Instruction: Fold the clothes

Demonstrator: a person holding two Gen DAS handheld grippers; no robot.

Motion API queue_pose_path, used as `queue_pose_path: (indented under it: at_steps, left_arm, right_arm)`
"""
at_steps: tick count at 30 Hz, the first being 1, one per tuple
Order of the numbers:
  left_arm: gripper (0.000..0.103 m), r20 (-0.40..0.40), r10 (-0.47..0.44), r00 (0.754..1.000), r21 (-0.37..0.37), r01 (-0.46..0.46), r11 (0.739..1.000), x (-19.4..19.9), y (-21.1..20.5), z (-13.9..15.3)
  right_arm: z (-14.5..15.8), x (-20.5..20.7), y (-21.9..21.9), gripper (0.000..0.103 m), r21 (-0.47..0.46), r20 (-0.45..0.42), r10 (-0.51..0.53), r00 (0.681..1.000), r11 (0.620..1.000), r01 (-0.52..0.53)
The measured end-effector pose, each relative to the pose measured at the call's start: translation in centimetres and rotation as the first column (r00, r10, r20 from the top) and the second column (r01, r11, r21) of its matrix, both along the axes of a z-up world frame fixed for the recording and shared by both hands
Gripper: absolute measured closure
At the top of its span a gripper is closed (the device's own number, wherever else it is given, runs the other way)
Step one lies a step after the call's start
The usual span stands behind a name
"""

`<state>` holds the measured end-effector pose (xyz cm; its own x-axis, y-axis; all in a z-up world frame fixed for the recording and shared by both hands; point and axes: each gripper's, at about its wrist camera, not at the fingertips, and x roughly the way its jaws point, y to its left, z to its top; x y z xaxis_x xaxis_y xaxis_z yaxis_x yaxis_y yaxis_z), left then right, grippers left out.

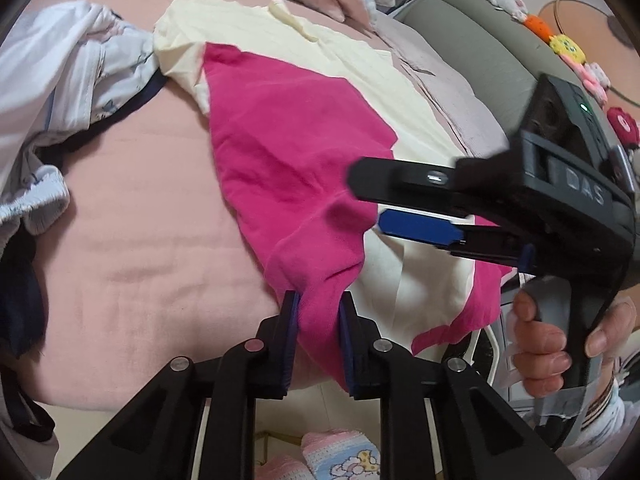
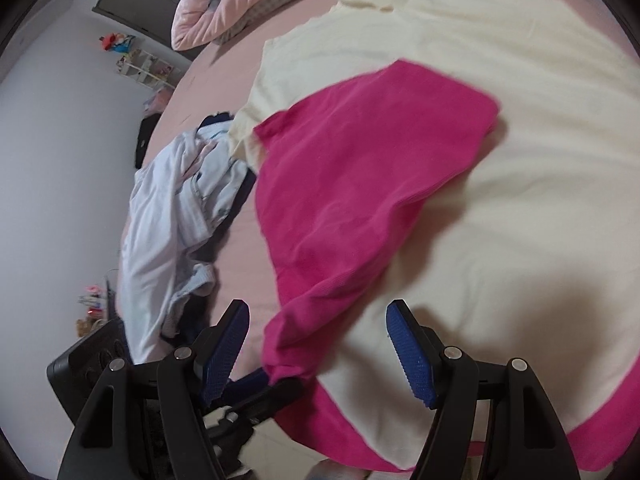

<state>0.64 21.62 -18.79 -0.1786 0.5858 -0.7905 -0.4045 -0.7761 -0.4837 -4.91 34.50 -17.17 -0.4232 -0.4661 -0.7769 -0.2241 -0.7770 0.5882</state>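
Observation:
A magenta garment [image 1: 288, 152] lies partly on a cream garment [image 1: 360, 76] spread over the pink bed. More magenta cloth [image 2: 600, 420] shows under the cream garment's [image 2: 520, 200] near edge. My left gripper [image 1: 320, 308] is shut on the magenta garment's near corner, with the bunched fabric pinched between its blue pads. In the right wrist view that left gripper [image 2: 272, 382] holds the corner low down. My right gripper [image 2: 318, 320] stands open just above the magenta garment [image 2: 360, 168], nothing pressed between its fingers. From the left wrist view the right gripper [image 1: 366, 200] hovers over the cloth, with a hand [image 1: 540, 344] on its handle.
A crumpled pile of pale blue and white clothes [image 1: 68, 80] with a dark item lies left of the garments on the pink sheet [image 1: 140, 240]. A pink quilt [image 2: 224, 4] sits at the bed's far end. A grey padded edge with plush toys [image 1: 560, 44] runs along the right.

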Motion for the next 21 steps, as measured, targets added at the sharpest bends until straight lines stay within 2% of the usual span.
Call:
queue_pose_path:
  at_steps: [1, 3, 5, 6, 8, 13, 15, 21]
  left_arm:
    - [0.086, -0.002, -0.005, 1.000, 0.003, 0.005, 1.000, 0.1, 0.1, 0.1]
    - [0.086, -0.006, -0.004, 1.000, -0.004, 0.004, 1.000, 0.2, 0.1, 0.2]
    - [0.086, -0.007, -0.011, 1.000, -0.005, 0.011, 1.000, 0.4, 0.1, 0.3]
    - [0.086, -0.006, -0.013, 1.000, -0.003, 0.013, 1.000, 0.5, 0.1, 0.3]
    - [0.086, 0.004, -0.025, 1.000, 0.016, 0.025, 1.000, 0.6, 0.0, 0.5]
    - [0.086, 0.065, -0.081, 0.995, 0.129, 0.073, 0.989, 1.1, 0.5, 0.9]
    - [0.086, 0.075, -0.094, 0.993, 0.147, 0.082, 0.986, 1.3, 0.8, 1.0]
    - [0.086, 0.072, -0.088, 0.994, 0.062, 0.084, 0.995, 1.1, 1.3, 1.3]
  right_arm:
    - [-0.2, -0.2, -0.3, 0.037, 0.004, -0.001, 0.006, 1.000, 1.000, -0.006]
    - [-0.7, -0.4, -0.9, 0.071, 0.021, 0.005, 0.012, 1.000, 1.000, -0.012]
    - [-1.1, -0.5, -1.1, 0.089, 0.031, 0.013, 0.017, 1.000, 0.999, -0.017]
    - [-1.2, -0.5, -1.2, 0.092, 0.032, 0.010, 0.024, 1.000, 0.999, -0.024]
    - [-1.1, -0.3, -1.2, 0.093, 0.040, -0.006, 0.013, 1.000, 0.999, -0.013]
    - [0.6, -0.7, -0.1, 0.096, 0.082, -0.071, -0.016, 0.997, 0.996, 0.022]
    - [1.4, -0.9, 0.5, 0.096, 0.091, -0.096, -0.025, 0.995, 0.995, 0.034]
    - [2.1, -1.6, 1.6, 0.096, 0.098, -0.102, -0.032, 0.994, 0.994, 0.042]
